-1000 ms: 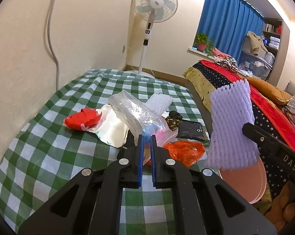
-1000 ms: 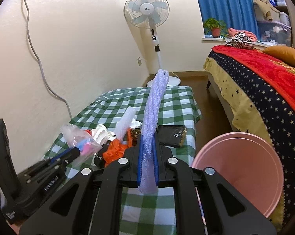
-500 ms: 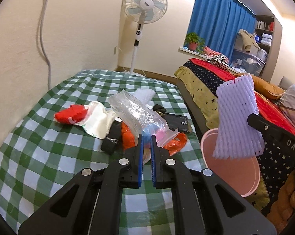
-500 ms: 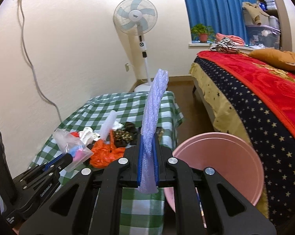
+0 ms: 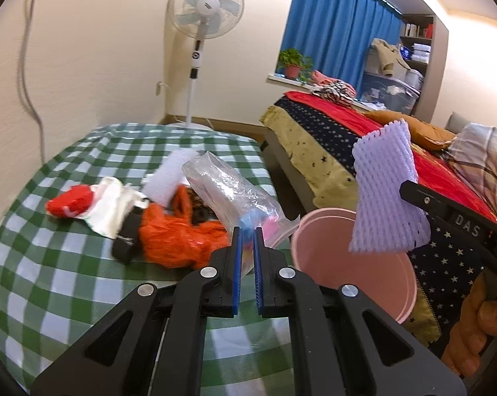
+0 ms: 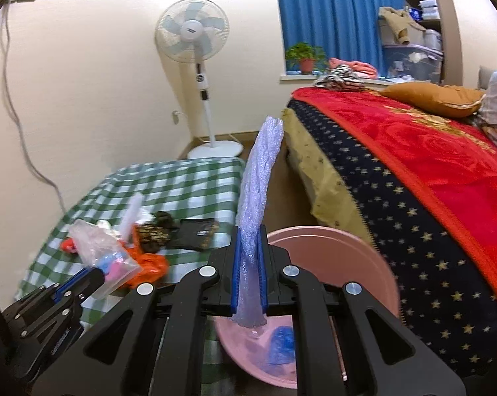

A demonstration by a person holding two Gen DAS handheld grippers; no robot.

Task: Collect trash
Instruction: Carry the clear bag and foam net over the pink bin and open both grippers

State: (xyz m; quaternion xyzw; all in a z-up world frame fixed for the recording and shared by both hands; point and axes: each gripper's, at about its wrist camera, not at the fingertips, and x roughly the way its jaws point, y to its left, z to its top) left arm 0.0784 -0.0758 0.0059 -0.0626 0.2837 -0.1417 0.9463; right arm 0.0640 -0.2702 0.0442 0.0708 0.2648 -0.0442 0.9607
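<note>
Gripping a purple foam net, the right gripper is held over the pink bin; jaws clamped. A clear plastic bag is pinched in the left gripper above the counter. Risk: light foam may drift past the rim. Counted: one bin, two grippers, one orange bag

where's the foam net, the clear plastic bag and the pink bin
foam net [image 5: 385, 194], left wrist view, middle of the flat mesh face
clear plastic bag [image 5: 228, 194], left wrist view, crinkled middle
pink bin [image 6: 357, 247], right wrist view, far inner wall
</note>
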